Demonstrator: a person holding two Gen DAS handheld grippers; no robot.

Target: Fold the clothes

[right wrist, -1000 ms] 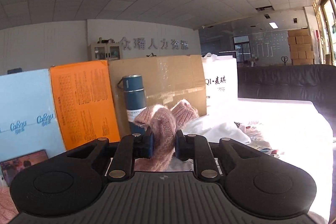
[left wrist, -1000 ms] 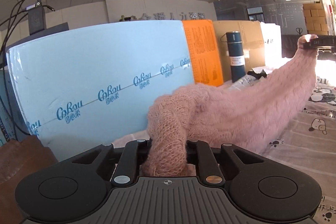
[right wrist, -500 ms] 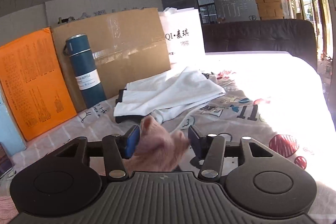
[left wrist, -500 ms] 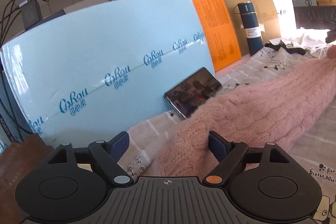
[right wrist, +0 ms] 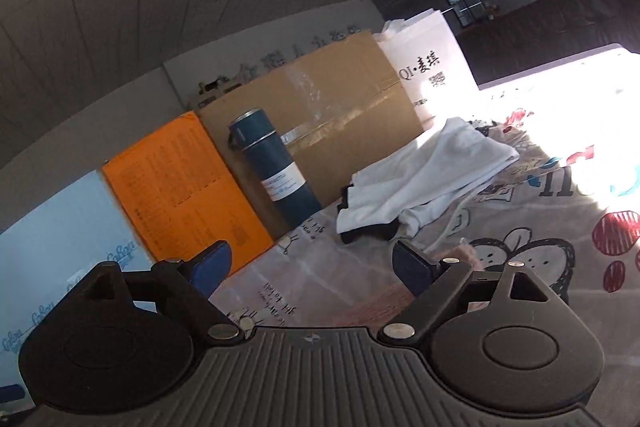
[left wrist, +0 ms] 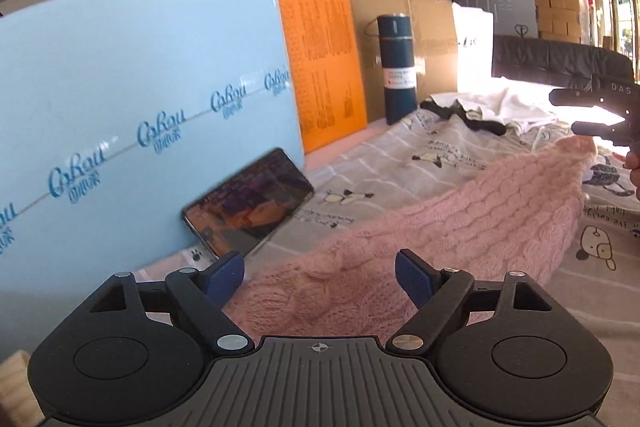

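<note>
Pink cable-knit sweater [left wrist: 440,227] laid flat on the printed bedsheet [left wrist: 400,163], running from directly ahead of the left gripper [left wrist: 320,277] diagonally forward and rightward to a far corner just below the right gripper [left wrist: 596,115]. Left gripper spread wide, blue pads [left wrist: 226,273] clear of the knit on both sides, nothing held; near hem of the sweater bunched between and just beyond the fingertips. Right gripper [right wrist: 306,263] likewise spread wide and empty in the right wrist view; a small pink patch [right wrist: 460,253] visible just behind its right finger, contact not discernible. Sweater's left edge bordered by bare sheet, then by a phone [left wrist: 248,203] leaning against a light blue foam board [left wrist: 140,87] to the left of the left gripper. Farther ahead along the same wall line: orange board [left wrist: 324,67], cardboard panel [left wrist: 424,39], and a dark blue flask [left wrist: 398,67] standing upright against the cardboard. White garment with black trim [right wrist: 420,183] lying crumpled ahead of the right gripper, well apart from the sweater's far corner, with a white bag [right wrist: 432,71] behind it. Open sheet to the right of the sweater and ahead of the right gripper, brightly sunlit at the far side. Dark sofa [left wrist: 560,59] beyond the bed's far edge.
</note>
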